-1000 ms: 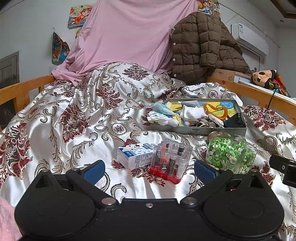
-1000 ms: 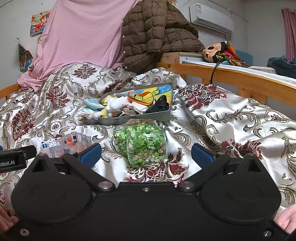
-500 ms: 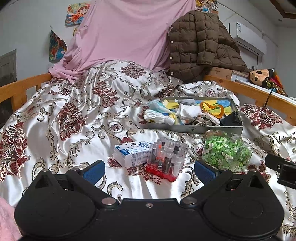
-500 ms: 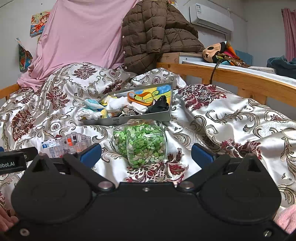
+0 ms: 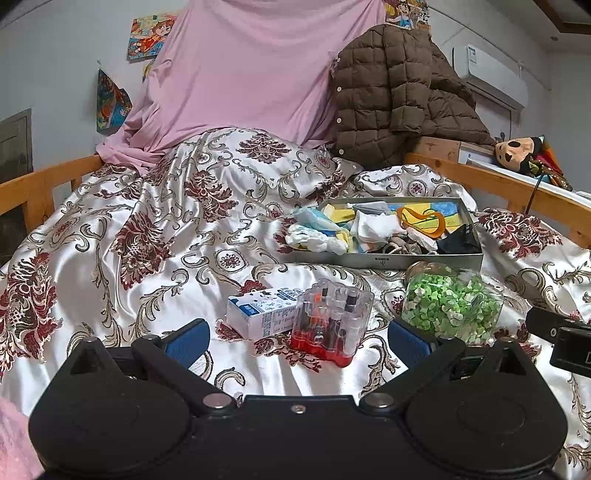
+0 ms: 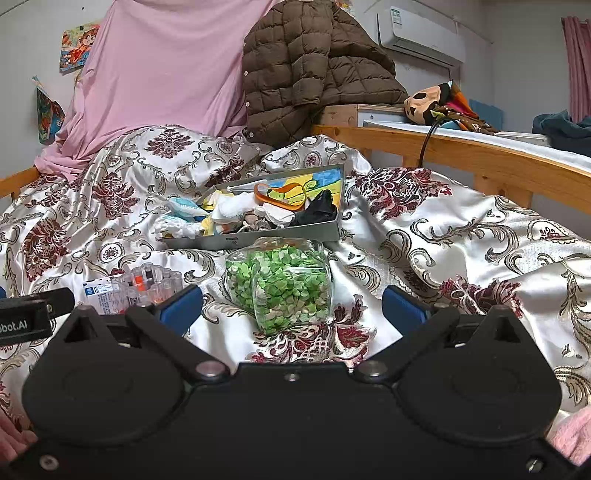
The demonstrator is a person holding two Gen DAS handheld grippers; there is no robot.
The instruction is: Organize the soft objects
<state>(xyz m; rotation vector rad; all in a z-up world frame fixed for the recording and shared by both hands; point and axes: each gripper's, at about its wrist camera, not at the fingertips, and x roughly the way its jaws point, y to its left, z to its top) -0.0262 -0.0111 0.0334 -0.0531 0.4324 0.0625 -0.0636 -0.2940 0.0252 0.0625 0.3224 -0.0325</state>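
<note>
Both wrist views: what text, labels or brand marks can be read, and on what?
"obot.AI", cut off at the frame edge: left gripper body, seen in the right wrist view.
Blue and white carton: print too small to read.
Grey tray front label: too small.
Air conditioner sticker: blurred.

A satin-covered bed (image 5: 147, 229) carries a grey tray (image 5: 424, 260), green-filled jar (image 5: 450, 304), carton (image 5: 258, 314) and clear case (image 5: 332, 321).

1. A clear case of small bottles (image 5: 331, 322) and a white carton (image 5: 258, 312) are touching each other and blocking the space straight ahead of the left gripper (image 5: 298, 339).
2. A jar of green bits (image 6: 277, 288) is lying between the right gripper's (image 6: 291, 310) spread fingers.
3. The grey tray (image 5: 424, 259) is sitting just behind the jar.
4. Bare bedspread (image 5: 122, 236) is lying wide to the left of the clutter.
</note>
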